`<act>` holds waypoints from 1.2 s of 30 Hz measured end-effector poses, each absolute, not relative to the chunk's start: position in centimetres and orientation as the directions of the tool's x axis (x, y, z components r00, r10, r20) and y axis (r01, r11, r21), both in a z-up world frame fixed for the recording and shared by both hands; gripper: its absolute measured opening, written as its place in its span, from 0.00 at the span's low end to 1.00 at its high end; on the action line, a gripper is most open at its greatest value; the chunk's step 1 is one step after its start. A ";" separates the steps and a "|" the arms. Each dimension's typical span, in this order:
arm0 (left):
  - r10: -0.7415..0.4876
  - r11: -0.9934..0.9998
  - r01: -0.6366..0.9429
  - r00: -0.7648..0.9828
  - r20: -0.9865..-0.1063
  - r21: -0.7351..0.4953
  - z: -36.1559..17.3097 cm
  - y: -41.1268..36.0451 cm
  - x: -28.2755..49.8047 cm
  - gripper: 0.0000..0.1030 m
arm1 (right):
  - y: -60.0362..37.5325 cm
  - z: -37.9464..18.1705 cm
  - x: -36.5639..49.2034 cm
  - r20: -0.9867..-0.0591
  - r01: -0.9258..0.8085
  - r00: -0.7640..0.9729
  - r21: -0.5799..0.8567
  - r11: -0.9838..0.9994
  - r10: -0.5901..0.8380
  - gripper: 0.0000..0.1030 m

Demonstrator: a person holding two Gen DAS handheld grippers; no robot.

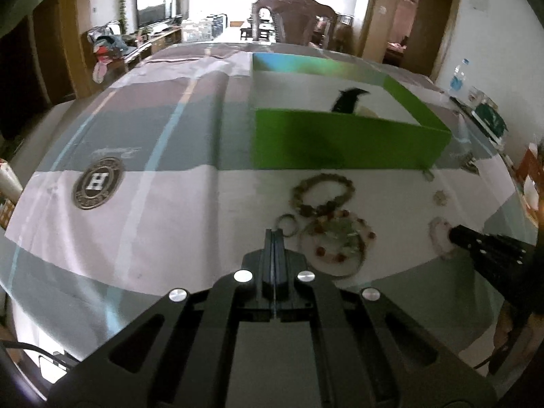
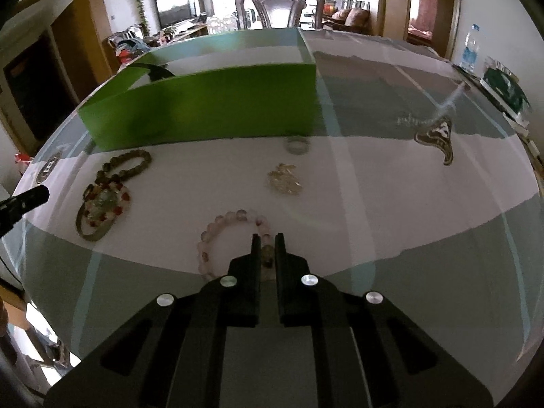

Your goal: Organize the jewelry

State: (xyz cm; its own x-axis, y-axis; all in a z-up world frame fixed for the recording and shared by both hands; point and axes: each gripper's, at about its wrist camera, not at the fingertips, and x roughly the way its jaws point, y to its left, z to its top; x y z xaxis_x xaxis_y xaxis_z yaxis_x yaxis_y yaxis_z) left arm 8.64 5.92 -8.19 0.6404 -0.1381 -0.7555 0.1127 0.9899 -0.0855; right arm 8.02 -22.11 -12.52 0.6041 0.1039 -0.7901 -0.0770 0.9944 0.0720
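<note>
Green cardboard box (image 1: 346, 137) sits open toward the back of the glass-topped table (image 1: 170, 238), with something black and something pale lying inside it, too blurry to name. All the loose jewelry is spread on the cloth in front of the box.

Left gripper (image 1: 274, 238) has its jaws pressed flat together with nothing between them, and the tips sit right beside a small metal ring (image 1: 287, 224). Just past that is a dark beaded bracelet (image 1: 321, 194) touching a big hoop (image 1: 335, 243) with red and clear beads piled on it.

Right gripper (image 2: 268, 242) is clamped on a pale pink bead bracelet (image 2: 222, 234); you can see a bead pinched between the two fingers (image 2: 255, 255) while the remaining loop lies on the table to the left. Further out there's a gold filigree piece (image 2: 285, 179) and a greenish ring (image 2: 297, 145) close to the box wall.
</note>
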 end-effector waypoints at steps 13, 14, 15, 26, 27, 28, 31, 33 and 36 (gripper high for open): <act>-0.152 0.969 0.248 0.601 -0.785 0.002 -10.6 -2.5 10.6 0.26 | -21.2 -12.7 7.4 -0.779 -0.064 0.625 0.021 0.998 0.057 0.25; -0.140 0.970 0.241 0.600 -0.788 0.011 -10.9 -2.7 10.8 0.25 | -21.1 -12.7 7.3 -0.778 -0.066 0.626 0.020 0.998 0.057 0.25; -0.131 0.972 0.233 0.610 -0.781 0.019 -11.0 -2.7 11.0 0.20 | -21.2 -12.7 7.3 -0.777 -0.066 0.627 0.019 0.998 0.057 0.25; -0.176 0.978 0.205 0.690 -0.702 -0.044 -6.6 1.0 8.9 0.00 | -21.1 -12.8 7.3 -0.772 -0.066 0.633 0.023 0.998 0.060 0.25; -0.174 0.979 0.196 0.699 -0.693 -0.048 -6.0 1.5 8.6 0.00 | -21.2 -12.8 7.2 -0.773 -0.066 0.632 0.026 0.998 0.061 0.25; -0.173 0.981 0.186 0.708 -0.685 -0.055 -5.4 2.2 8.3 0.00 | -21.2 -12.8 7.3 -0.773 -0.065 0.632 0.027 0.998 0.062 0.25; -0.157 0.986 0.153 0.722 -0.674 -0.066 -4.6 3.8 7.9 0.00 | -21.1 -12.8 7.4 -0.774 -0.062 0.631 0.024 0.998 0.058 0.25; -0.138 0.990 0.126 0.721 -0.679 -0.067 -4.8 4.8 7.9 0.00 | -21.0 -12.7 7.3 -0.774 -0.065 0.631 0.021 0.998 0.057 0.25; -0.116 0.993 0.096 0.700 -0.705 -0.068 -6.0 6.0 8.1 0.00 | -21.1 -12.7 7.2 -0.776 -0.087 0.624 0.041 0.995 0.087 0.08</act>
State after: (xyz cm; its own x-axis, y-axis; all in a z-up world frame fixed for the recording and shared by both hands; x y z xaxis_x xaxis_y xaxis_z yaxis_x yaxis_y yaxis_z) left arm 8.13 5.97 -5.98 0.6998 -0.1155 -0.7049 0.0956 0.9931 -0.0679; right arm 7.24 -21.11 -12.70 0.6245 0.0867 -0.7762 -0.0873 0.9953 0.0410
